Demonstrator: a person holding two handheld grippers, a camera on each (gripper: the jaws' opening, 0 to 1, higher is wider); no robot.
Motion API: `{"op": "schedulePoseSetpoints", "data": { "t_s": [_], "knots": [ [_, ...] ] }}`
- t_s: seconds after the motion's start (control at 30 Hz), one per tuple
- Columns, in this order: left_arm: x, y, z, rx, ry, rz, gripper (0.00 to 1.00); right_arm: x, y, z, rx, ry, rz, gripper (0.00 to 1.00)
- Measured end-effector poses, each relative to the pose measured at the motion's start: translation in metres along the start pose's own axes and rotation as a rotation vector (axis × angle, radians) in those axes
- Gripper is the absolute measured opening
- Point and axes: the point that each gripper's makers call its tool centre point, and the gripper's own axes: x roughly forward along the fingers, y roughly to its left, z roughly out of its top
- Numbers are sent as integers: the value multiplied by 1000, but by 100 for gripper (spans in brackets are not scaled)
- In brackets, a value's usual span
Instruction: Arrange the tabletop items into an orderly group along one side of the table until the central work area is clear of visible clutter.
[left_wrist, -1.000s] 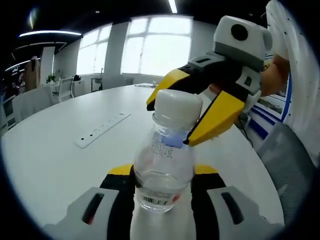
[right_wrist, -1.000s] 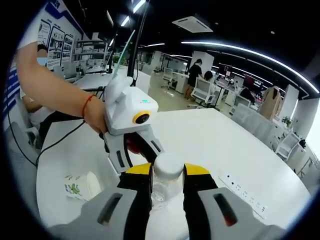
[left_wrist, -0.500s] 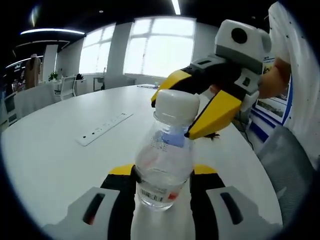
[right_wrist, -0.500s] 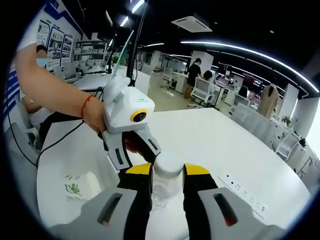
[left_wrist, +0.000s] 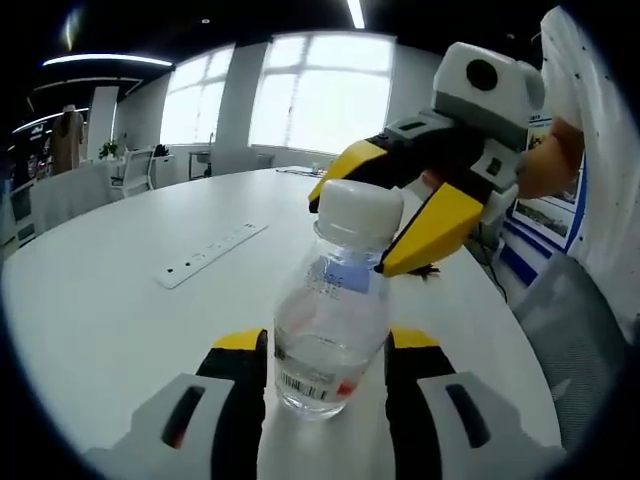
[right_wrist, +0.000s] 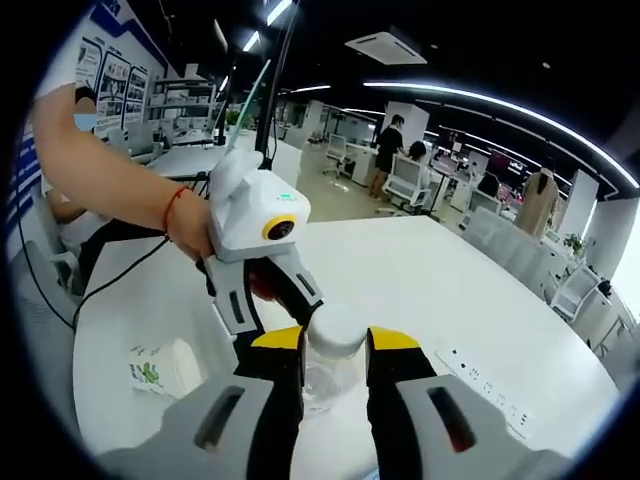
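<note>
Left tool (left_wrist: 325, 365) clamped on the lower body of a clear plastic bottle (left_wrist: 332, 325) — yellow-tipped jaws pressed against both sides, just above the barcode label. Bottle upright with a slight lean, lifted off the white table (left_wrist: 110, 300), white cap (left_wrist: 359, 211) on top. Right tool (left_wrist: 395, 215) coming in from the right of the left gripper view, yellow jaws set on either side of the cap and neck, seemingly closed on it.

From the right gripper view: right tool (right_wrist: 335, 365) with the cap (right_wrist: 335, 328) held tight between its two jaws, bottle body (right_wrist: 322, 380) dimly visible below. Left tool (right_wrist: 262, 300) facing it from the other side, gripped by a hand (right_wrist: 190, 228) with a red cord at the wrist.

Further out on the table (right_wrist: 440, 290) — a white power strip (left_wrist: 207, 256) lying flat well to the left of the bottle in the left gripper view, seen again at lower right in the right gripper view (right_wrist: 487, 388). A small white packet with green print (right_wrist: 152, 372) flat on the table near its edge. Beyond, office chairs, desks and bright windows.
</note>
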Motion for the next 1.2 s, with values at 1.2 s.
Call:
{"op": "schedulePoseSetpoints", "data": {
  "t_s": [1.2],
  "knots": [
    [-45,-19,11,-97,-36,108,74,-34,-12,-7,92,11,-13,57]
  ]
}}
